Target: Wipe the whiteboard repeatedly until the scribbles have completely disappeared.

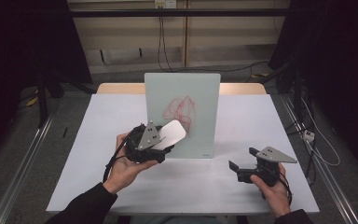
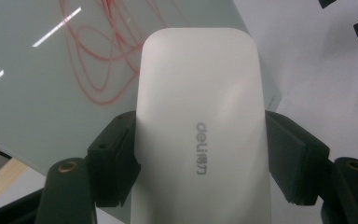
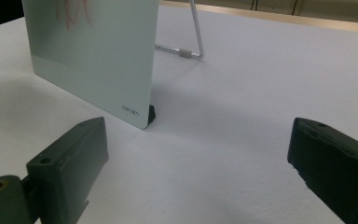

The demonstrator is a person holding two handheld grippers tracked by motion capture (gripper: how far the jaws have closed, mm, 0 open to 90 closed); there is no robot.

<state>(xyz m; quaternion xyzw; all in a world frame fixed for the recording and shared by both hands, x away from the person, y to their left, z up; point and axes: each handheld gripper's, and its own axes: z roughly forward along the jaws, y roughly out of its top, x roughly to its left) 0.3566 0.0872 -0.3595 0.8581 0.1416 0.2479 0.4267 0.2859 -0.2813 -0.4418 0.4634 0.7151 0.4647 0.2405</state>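
On the one white table (image 1: 121, 116) stands one pale glass board (image 1: 200, 93) with red scribbles (image 1: 179, 112), the left gripper (image 1: 161, 140) squeezes one white rounded eraser (image 2: 200, 140) right by it, and the right gripper (image 1: 242, 163) rests wide apart, holding nothing.

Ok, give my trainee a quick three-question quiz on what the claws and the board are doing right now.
1. True or false: the left claw is shut on the white rounded plastic eraser.
2. The right claw is: A) gripping the board, B) open over the white table, C) holding a pen.
3. What colour are the scribbles on the upright pale-green glass board?

Key: 1 true; 2 B; 3 red.
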